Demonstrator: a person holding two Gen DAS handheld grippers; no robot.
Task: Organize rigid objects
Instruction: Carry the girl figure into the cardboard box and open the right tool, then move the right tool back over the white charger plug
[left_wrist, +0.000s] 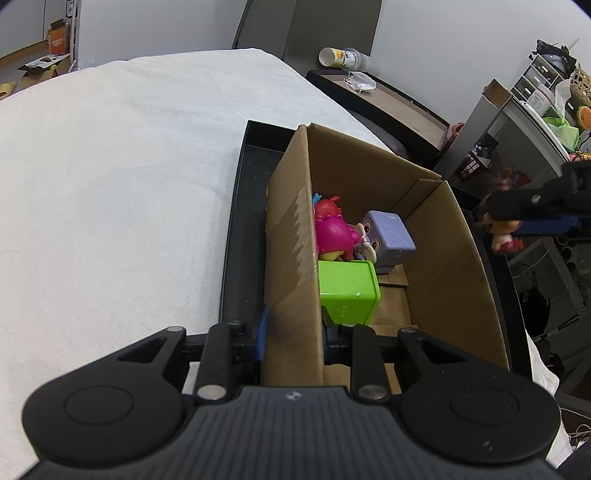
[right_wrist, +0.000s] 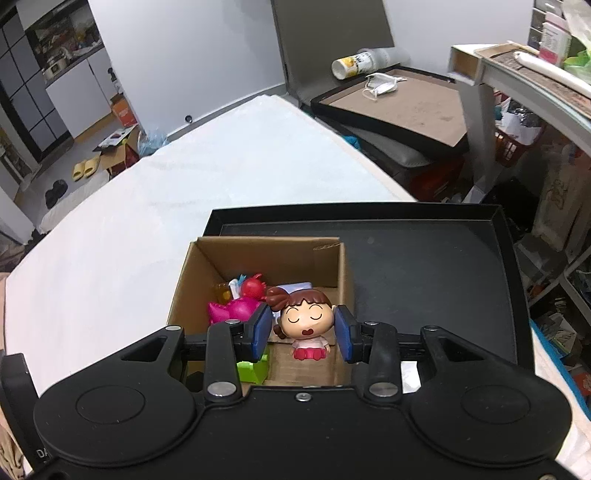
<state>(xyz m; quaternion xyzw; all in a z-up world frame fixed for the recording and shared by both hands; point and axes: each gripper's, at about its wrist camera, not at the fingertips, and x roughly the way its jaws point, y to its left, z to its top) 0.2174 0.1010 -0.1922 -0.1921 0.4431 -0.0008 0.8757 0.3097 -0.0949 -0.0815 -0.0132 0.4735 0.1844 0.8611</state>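
Left gripper (left_wrist: 291, 332): clamping the cardboard box (left_wrist: 443, 251) wall at 6 o'clock.
Right gripper (right_wrist: 304, 332): pads (right_wrist: 260, 330) standing apart around the doll (right_wrist: 304, 321); contact unclear.
Open room: black tray (right_wrist: 424, 280) lying bare toward 3 o'clock.

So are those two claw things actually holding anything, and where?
The left gripper clamps the cardboard box by its side wall. The right gripper has the girl figurine between its pads, but contact isn't clear.

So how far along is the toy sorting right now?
Several toys, including a green block and a pink figure, already sit in the cardboard box. The left gripper clamps its wall. The right gripper holds a doll above it, still to be dropped.
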